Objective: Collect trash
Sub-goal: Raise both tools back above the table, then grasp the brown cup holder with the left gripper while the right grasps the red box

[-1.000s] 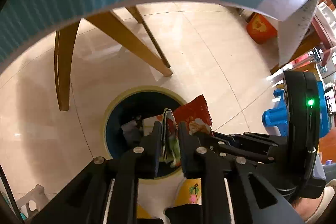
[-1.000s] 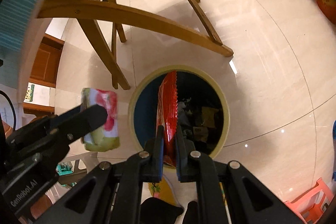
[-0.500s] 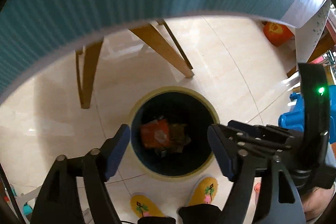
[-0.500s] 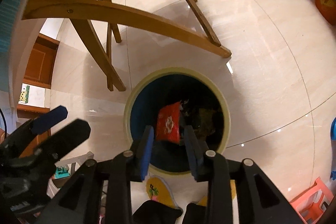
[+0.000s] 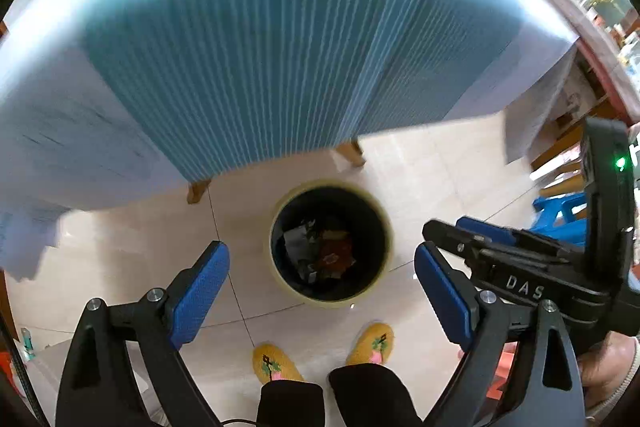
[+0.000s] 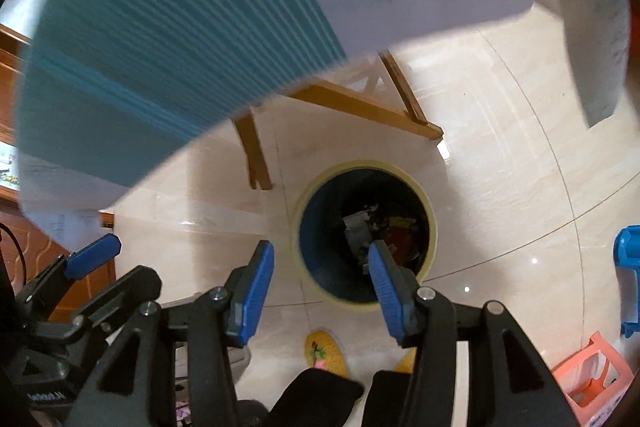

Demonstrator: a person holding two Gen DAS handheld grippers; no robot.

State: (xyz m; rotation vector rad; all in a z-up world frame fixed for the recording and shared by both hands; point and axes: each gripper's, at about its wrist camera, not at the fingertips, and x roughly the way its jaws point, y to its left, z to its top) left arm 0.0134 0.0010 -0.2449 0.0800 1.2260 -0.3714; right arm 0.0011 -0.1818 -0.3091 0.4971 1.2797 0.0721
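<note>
**Wrappers in the bin, both tongs empty**

A blue ribbed tablecloth [image 5: 256,39] fills the view above my tongs. Below them stands the round, cream-rimmed trash bin [image 5: 276,267], dark inside. Crumpled wrappers [image 5: 320,255], red, silver and brown, lie at its bottom. My left gripper [image 5: 320,291] is opening wide, nothing between its jaws. My right gripper [image 6: 320,287] is opening too, also empty.

We observe the right gripper [image 6: 320,281], jaws opening and nothing between them, above a round bin [image 6: 362,233] on the tiled floor [image 6: 500,155]; wrappers [image 6: 380,231] lie inside.
</note>
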